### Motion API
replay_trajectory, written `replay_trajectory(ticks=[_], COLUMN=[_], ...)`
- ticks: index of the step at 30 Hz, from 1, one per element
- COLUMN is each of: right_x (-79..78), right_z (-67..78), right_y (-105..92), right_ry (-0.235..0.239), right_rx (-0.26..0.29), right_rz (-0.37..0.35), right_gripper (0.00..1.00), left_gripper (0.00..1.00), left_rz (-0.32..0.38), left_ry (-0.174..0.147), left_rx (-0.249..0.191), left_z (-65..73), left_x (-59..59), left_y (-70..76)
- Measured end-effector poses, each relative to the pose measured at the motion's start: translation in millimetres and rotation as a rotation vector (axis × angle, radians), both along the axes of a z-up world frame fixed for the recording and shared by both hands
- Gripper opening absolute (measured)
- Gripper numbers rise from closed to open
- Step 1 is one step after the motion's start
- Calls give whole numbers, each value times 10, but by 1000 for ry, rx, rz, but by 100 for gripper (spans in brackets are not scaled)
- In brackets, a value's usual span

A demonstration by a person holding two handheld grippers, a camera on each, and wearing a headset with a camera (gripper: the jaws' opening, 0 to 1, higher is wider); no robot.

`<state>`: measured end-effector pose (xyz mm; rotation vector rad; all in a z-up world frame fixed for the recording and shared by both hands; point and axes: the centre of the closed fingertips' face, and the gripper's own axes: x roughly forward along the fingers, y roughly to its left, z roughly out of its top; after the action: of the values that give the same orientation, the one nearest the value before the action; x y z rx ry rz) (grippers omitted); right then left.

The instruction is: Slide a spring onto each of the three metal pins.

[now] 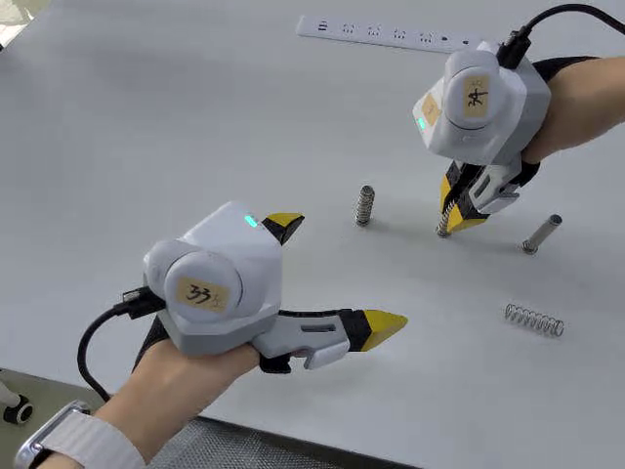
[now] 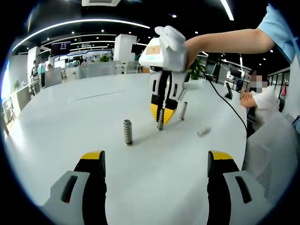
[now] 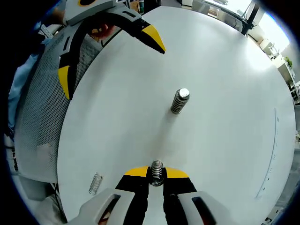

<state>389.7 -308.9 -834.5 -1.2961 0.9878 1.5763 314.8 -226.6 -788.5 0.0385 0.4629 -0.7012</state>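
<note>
Between right tongs, 1 spring

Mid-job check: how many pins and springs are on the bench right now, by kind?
Metal pins: 3
Springs: 3 (two on pins, one loose)
Total: 6

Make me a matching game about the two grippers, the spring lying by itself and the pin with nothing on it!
Things:
1. left gripper
2. right gripper
3. loose spring
4. bare pin

States:
A. lying flat on the table
B. shut on a spring
C. open, holding nothing
D. nothing slid onto it yet

Pairs: 1-C, 2-B, 3-A, 4-D
</note>
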Motion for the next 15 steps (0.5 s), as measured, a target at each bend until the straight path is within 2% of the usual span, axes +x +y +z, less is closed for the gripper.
replay_trajectory(ticks=[15], right_x=[5], right_z=[-6], right_y=[7], right_ry=[3], right_rx=[-4], right_rz=[-5], right_gripper=[7], left_gripper=[88], left_rz=[-8], left_ry=[4], left_rx=[-2], left_z=[1], left_x=[-6], left_y=[-23])
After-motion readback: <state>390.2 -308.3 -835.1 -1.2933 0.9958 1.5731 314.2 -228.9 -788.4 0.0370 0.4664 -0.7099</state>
